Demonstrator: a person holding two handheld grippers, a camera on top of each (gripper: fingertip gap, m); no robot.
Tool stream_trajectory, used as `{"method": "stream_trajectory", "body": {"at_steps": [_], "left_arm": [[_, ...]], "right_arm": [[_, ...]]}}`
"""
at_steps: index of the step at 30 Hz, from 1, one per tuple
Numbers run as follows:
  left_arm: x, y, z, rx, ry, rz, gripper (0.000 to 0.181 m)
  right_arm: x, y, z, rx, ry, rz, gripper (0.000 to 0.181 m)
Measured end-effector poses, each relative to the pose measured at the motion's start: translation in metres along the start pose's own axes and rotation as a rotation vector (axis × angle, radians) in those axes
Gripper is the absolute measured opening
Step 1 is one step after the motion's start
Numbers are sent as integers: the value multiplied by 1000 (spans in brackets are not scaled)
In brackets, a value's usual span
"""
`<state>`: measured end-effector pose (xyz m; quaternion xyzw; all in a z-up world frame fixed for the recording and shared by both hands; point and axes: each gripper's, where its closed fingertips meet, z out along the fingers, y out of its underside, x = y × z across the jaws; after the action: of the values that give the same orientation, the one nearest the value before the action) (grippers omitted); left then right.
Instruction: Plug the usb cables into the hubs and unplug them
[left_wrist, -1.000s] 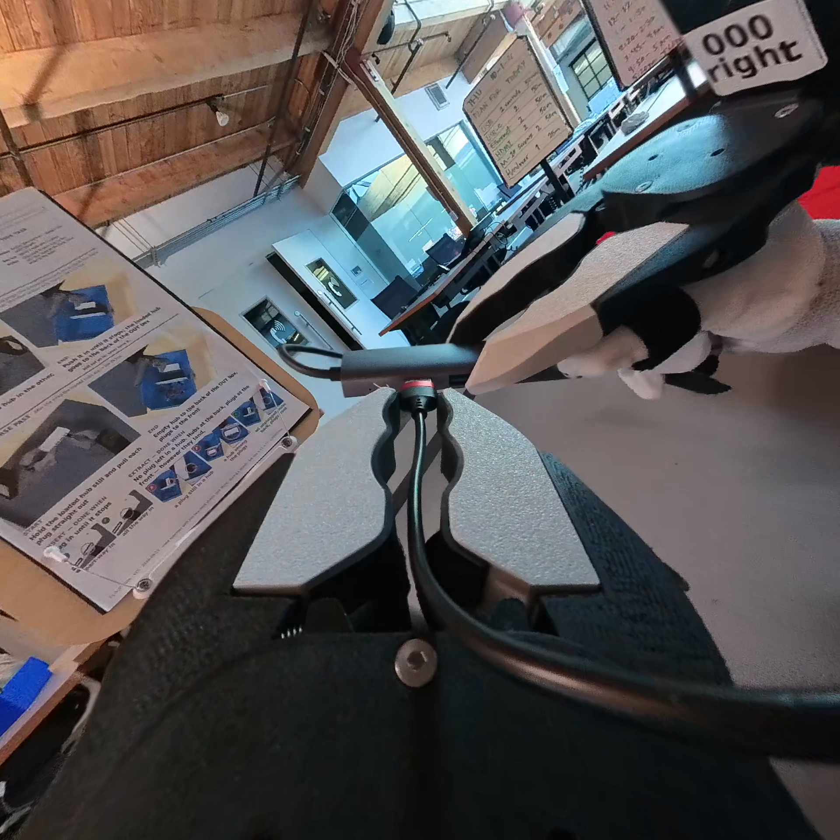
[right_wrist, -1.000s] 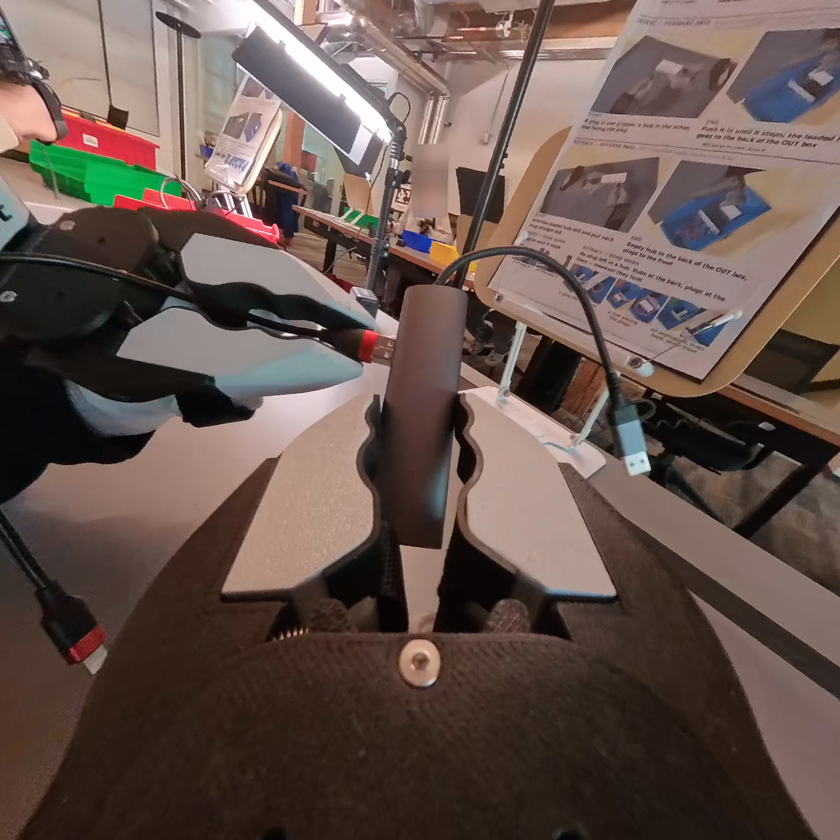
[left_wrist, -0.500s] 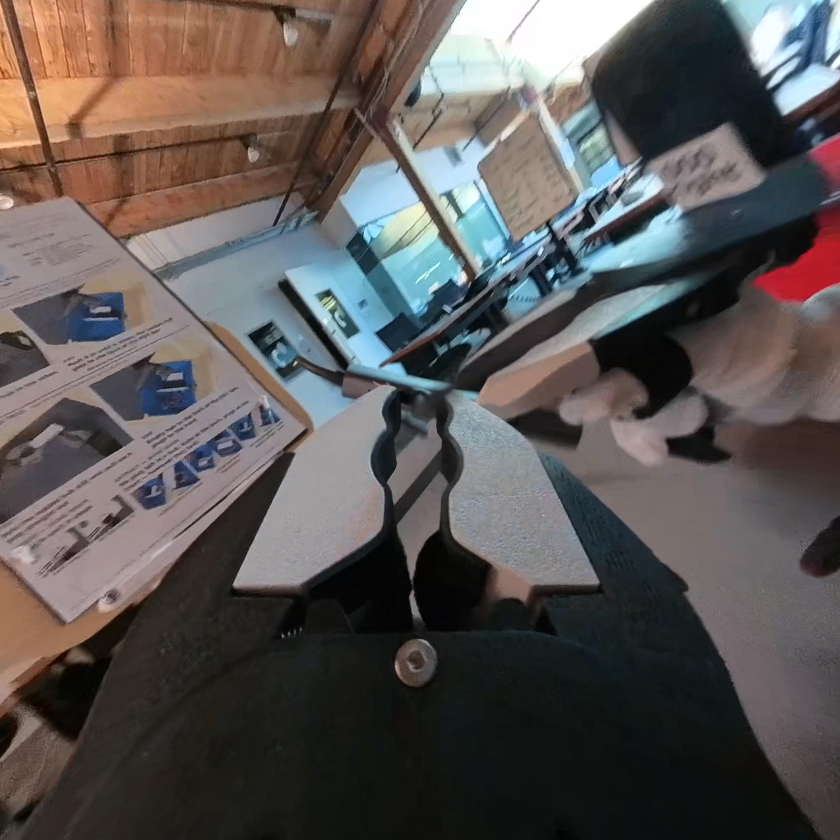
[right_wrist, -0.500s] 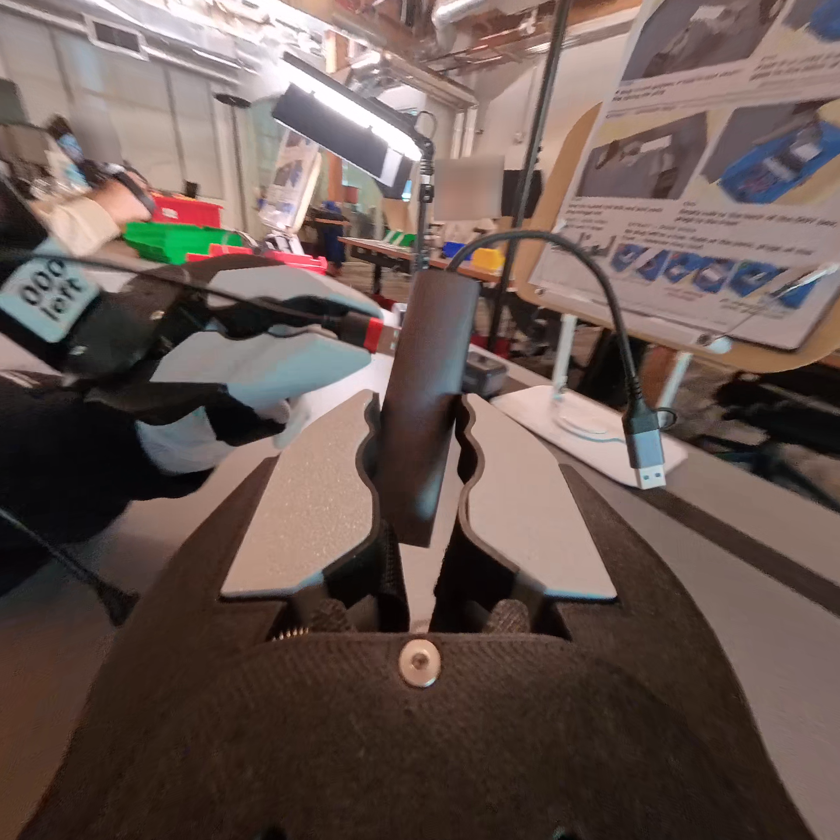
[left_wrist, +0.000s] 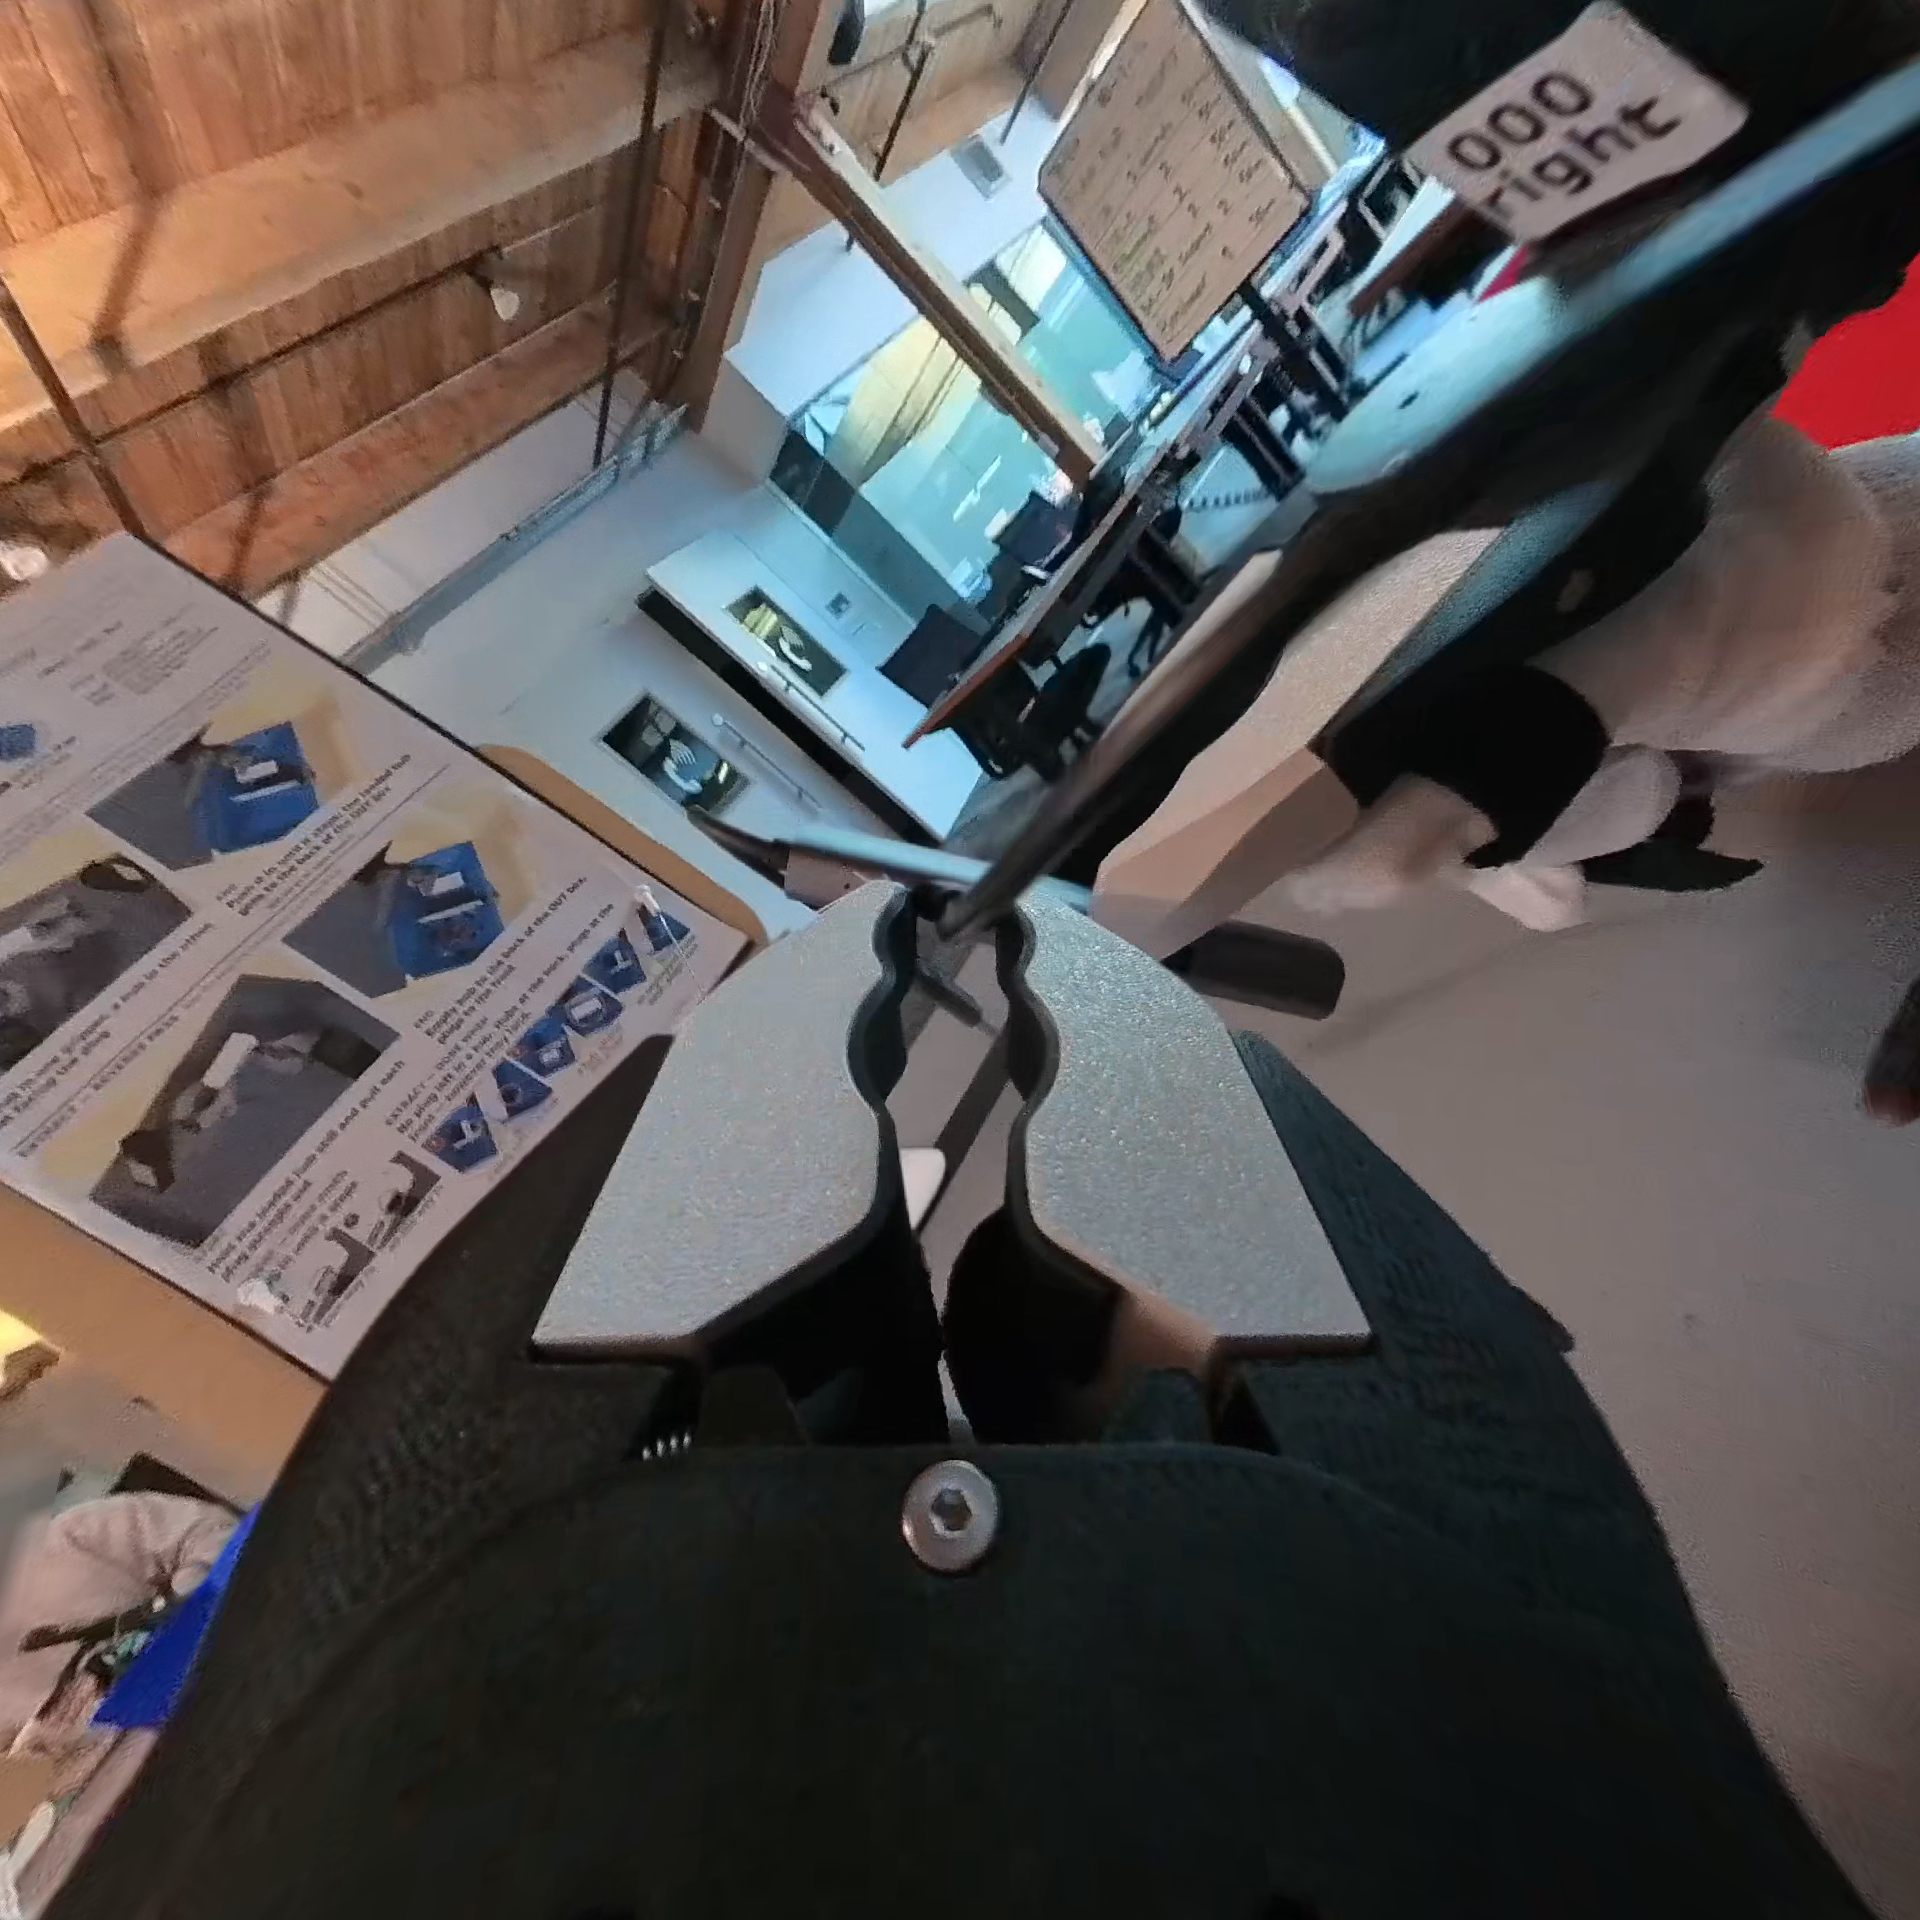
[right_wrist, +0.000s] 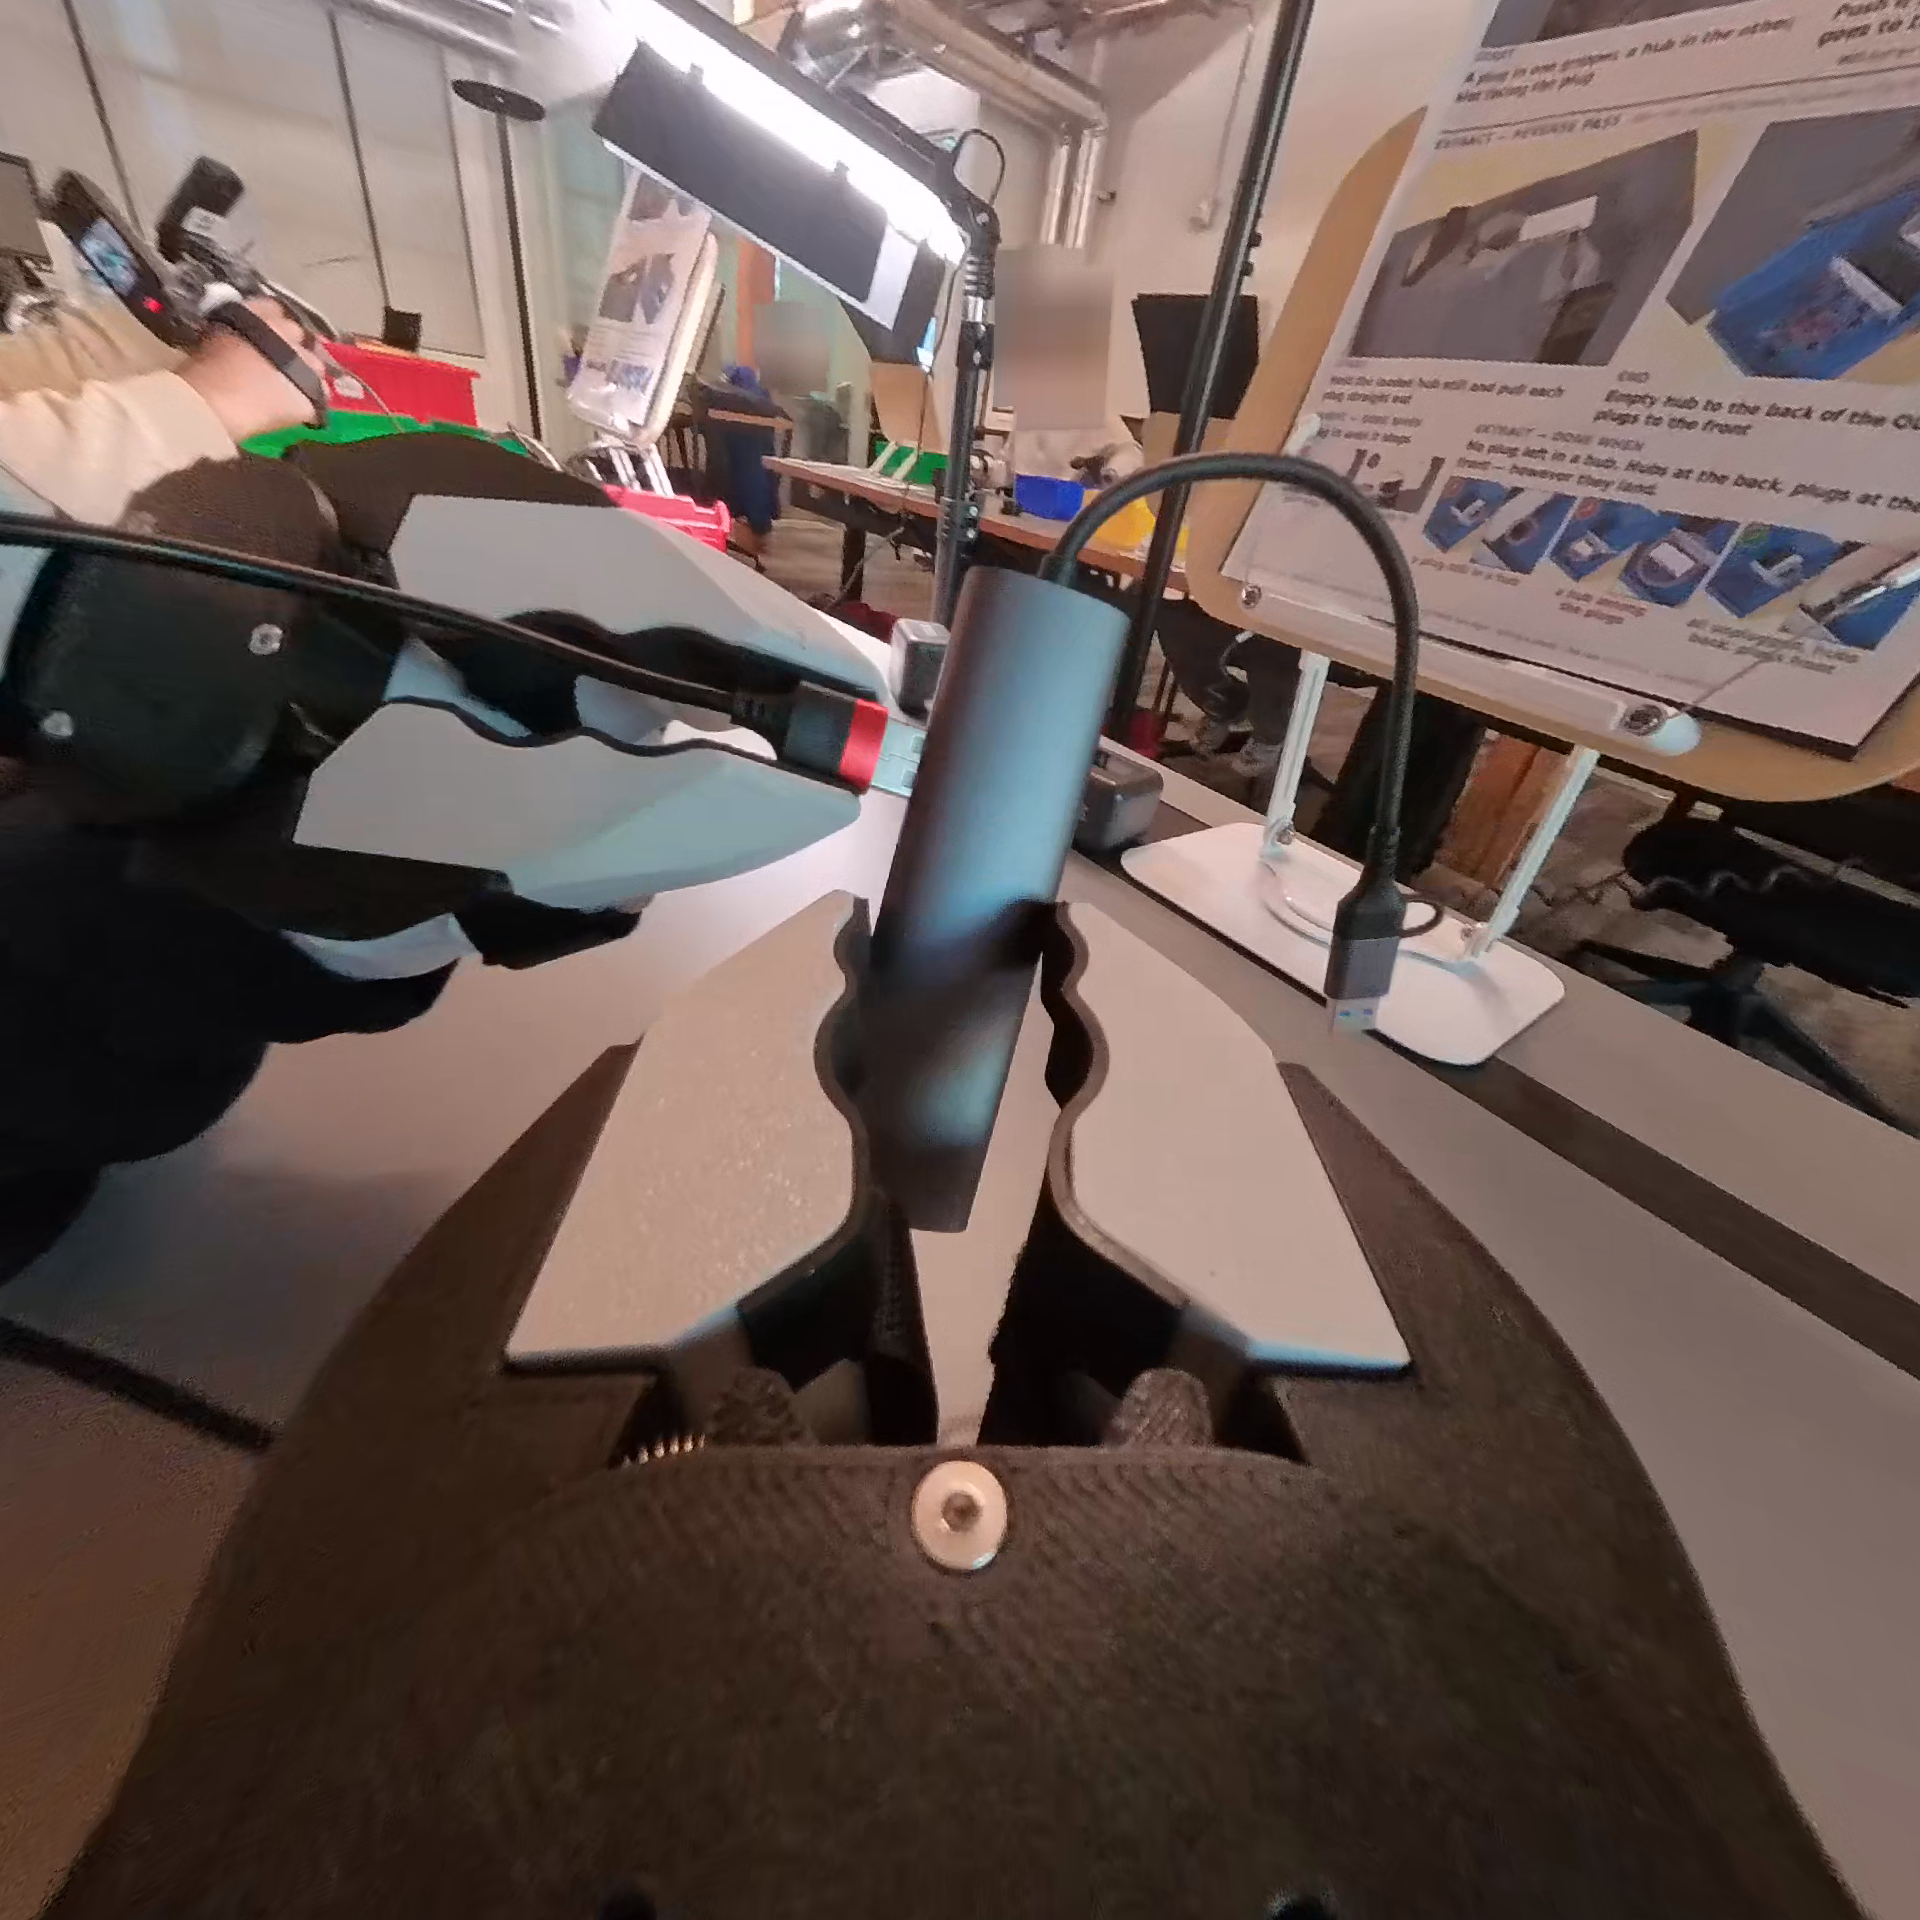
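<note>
**USB plug at hub port, both grippers loaded**

- Right gripper (right_wrist: 956, 997): jaws clamped on the lower part of a dark grey USB hub (right_wrist: 982, 831), which stands nearly upright and leans slightly right. The hub's own pigtail cable (right_wrist: 1340, 582) arcs over the top and hangs free, its plug (right_wrist: 1361, 951) dangling above the grey table (right_wrist: 1558, 1299).
- Left gripper (right_wrist: 847, 743): jaws closed on a black cable's plug with a red collar (right_wrist: 831, 732), its metal tip touching or just entering the hub's side. How deep it sits cannot be told.
- Left wrist view: motion-blurred; it confirms the jaws nearly together, little else.
- Background: instruction board (right_wrist: 1662, 364) on a white stand, overhead lamp (right_wrist: 790, 177).

Risks, as judged: the plug meets the port at a slight angle, so a push could jam it or twist the hub in its grip. The low hold gives leverage for tilting. The dangling pigtail could snag.
</note>
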<state>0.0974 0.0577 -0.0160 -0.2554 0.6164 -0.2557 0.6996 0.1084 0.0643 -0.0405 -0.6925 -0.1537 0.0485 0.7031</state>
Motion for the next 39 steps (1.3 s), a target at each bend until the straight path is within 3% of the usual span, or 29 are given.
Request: {"method": "stream_trajectory", "body": {"at_steps": [5,9,12,14,16,18,22,29,36,39], "left_arm": [[0,9,1,-31,18,-69,15],[-13,-17,-12,218,77,-264,14],[-22,-32,-29,368,218,-425,14],[-19,-36,-37,429,334,-493,14],[-12,-34,-39,451,405,-547,14],[-1,-31,-36,437,457,-554,14],[5,-32,-34,435,470,-559,14],[7,-26,-26,330,418,-524,14],[7,-27,-28,348,474,-600,14],[16,-14,-23,274,537,-679,10]], "right_arm": [[6,2,-1,-51,86,-138,32],[-8,-26,-8,92,-7,-105,33],[-28,-49,-20,250,-302,133,31],[-28,-56,-27,321,-494,436,30],[-28,-53,-28,312,-676,736,28],[-31,-48,-25,279,-784,907,24],[-36,-39,-20,207,-813,999,16],[-32,-38,-17,244,-768,1087,15],[-35,-38,-19,213,-749,1010,16],[-27,-35,-17,194,-664,939,16]]}}
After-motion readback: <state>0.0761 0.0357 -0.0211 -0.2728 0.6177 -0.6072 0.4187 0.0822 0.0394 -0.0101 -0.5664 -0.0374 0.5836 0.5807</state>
